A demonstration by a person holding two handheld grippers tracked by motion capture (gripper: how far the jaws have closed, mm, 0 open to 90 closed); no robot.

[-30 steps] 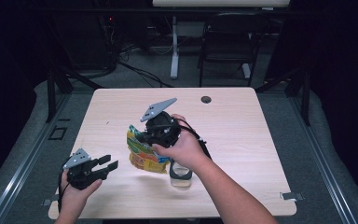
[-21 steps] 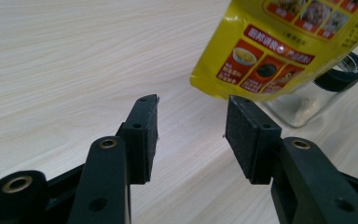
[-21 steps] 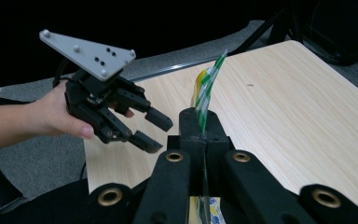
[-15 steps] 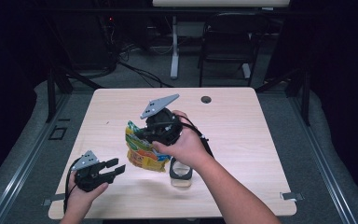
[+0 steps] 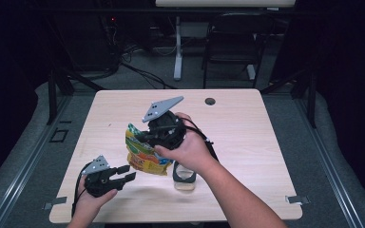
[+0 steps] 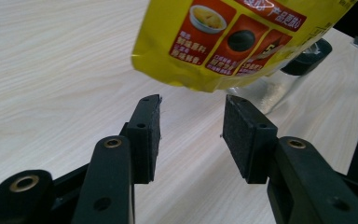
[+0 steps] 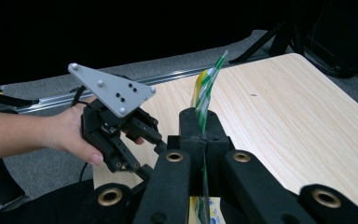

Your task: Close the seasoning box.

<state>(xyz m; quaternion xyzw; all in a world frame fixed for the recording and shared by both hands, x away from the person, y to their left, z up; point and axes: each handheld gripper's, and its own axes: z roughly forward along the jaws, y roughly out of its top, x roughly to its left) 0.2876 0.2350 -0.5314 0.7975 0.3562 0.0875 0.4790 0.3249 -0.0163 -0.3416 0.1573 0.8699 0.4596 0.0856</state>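
High view: right gripper (image 5: pixel 148 134) holds the yellow printed foil pouch (image 5: pixel 145 156) lifted over the pale wooden table (image 5: pixel 247 123), left gripper (image 5: pixel 126 173) now nearer; left gripper view: jaws wide beneath the pouch's bottom edge, ready to grasp; right gripper view: jaws clamped on its top seam.

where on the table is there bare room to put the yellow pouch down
Bare wood: the far half of the table from the left corner to the round grommet, and the right side beyond the right gripper. Crowded: the near middle, where the yellow pouch hangs by the clear container with the open left gripper under it.
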